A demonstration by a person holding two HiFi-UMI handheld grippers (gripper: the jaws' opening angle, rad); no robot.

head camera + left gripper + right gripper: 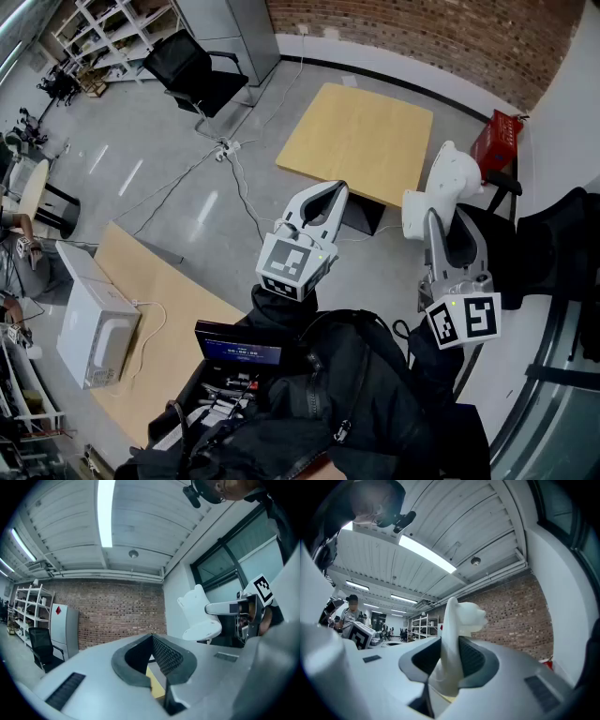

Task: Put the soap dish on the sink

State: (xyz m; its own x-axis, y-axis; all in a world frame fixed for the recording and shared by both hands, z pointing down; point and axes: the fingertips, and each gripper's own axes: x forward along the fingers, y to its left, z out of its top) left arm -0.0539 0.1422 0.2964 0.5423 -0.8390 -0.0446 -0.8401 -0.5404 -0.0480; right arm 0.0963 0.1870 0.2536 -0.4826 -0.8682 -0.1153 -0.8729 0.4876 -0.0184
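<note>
The right gripper (pixel 452 223) is covering the lower part of the soap dish (pixel 455 173); a jacket (pixel 356 394) is running off the head view's bottom edge.

A red brick wall (pixel 422 37) closes the far side of a large room with a glossy grey floor (pixel 141 159). A light wooden table (pixel 361 141) stands near it, a black office chair (pixel 192 70) and white shelving (pixel 103 33) farther left. Long ceiling lights (pixel 105 513) shine overhead.

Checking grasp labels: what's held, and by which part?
The right hand-held gripper clamps the white moulded plastic soap dish by its thin edge; the left hand-held gripper holds nothing.
</note>
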